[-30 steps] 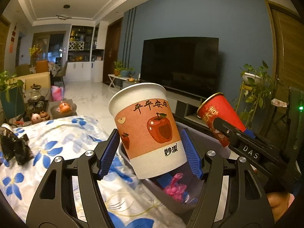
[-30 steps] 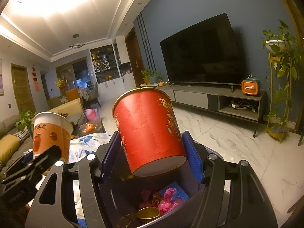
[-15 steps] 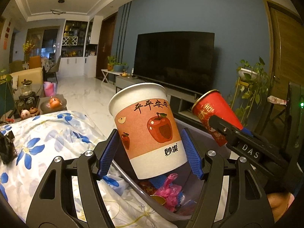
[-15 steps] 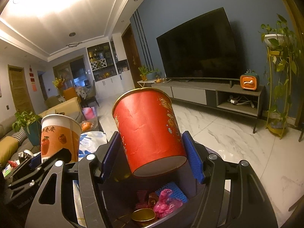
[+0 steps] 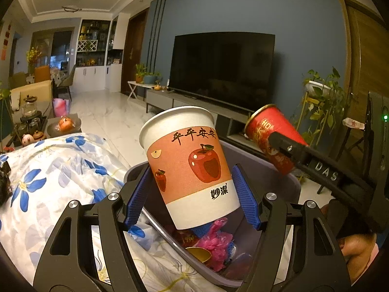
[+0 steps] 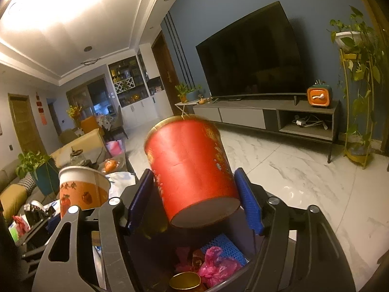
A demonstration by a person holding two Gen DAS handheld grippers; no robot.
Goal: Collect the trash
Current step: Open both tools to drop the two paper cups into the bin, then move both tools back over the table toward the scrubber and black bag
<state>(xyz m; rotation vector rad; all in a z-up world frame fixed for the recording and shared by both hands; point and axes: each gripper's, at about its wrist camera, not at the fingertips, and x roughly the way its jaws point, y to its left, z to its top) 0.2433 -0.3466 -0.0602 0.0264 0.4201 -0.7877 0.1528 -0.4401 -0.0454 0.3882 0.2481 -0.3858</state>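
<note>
A white paper cup with an orange apple band (image 5: 189, 160) stands upright between the blue pads of my left gripper (image 5: 192, 199), which is shut on it, above a grey bin (image 5: 279, 170). In the right wrist view, the jaws of my right gripper (image 6: 194, 202) are opening around a red paper cup (image 6: 189, 160). The red cup is tilted and blurred, loose between the pads, directly over the bin's (image 6: 158, 262) open mouth. Inside the bin lie a pink plastic bag (image 6: 216, 265), a blue mesh piece (image 6: 226, 243) and a gold cup (image 6: 184, 282).
A table with a blue-flowered cloth (image 5: 48, 170) lies left of the bin. A large TV (image 5: 223, 68) on a low cabinet (image 6: 267, 114) faces me across white marble floor (image 6: 304, 170). A plant stand (image 6: 357, 97) is at the right. A person's hand (image 5: 357, 245) holds the right gripper.
Both grippers moved further over the bin, showing more of its contents. The right jaws have widened, and the red cup has tipped and blurred between them. The left grip is unchanged.
</note>
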